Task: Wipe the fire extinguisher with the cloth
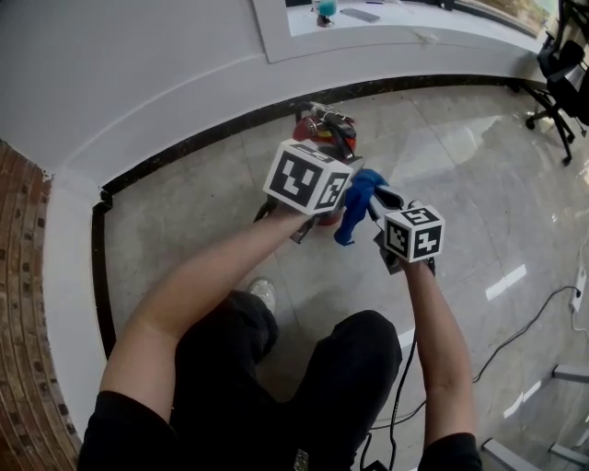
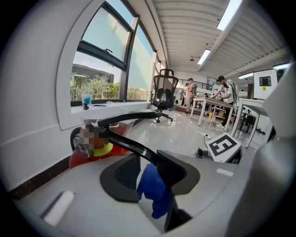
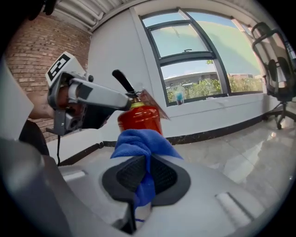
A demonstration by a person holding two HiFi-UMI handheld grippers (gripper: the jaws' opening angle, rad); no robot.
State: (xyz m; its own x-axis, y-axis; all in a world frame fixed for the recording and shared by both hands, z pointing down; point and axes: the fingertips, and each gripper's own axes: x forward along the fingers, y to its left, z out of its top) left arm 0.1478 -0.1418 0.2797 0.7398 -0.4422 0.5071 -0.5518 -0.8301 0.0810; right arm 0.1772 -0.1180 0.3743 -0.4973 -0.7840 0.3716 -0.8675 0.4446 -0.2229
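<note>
A red fire extinguisher (image 1: 313,127) stands on the floor by the curved wall, and its body (image 3: 138,118) fills the middle of the right gripper view. My left gripper (image 1: 329,149) is at its top, shut on the black handle (image 2: 124,142), which runs from the valve head into the jaws. The red body (image 2: 90,156) lies beyond. My right gripper (image 3: 145,173) is shut on a blue cloth (image 3: 138,141) bunched above the pads. It holds the cloth (image 1: 352,210) just right of the extinguisher and below the left gripper (image 2: 149,169); whether cloth touches metal is hidden.
A white curved wall with black skirting (image 1: 184,155) runs behind the extinguisher, with brick (image 1: 23,276) at the left. A sill above holds a blue cup (image 1: 324,9). An office chair (image 1: 560,69) stands at the right, cables (image 1: 515,336) cross the floor, and the person's knees (image 1: 304,368) are close below.
</note>
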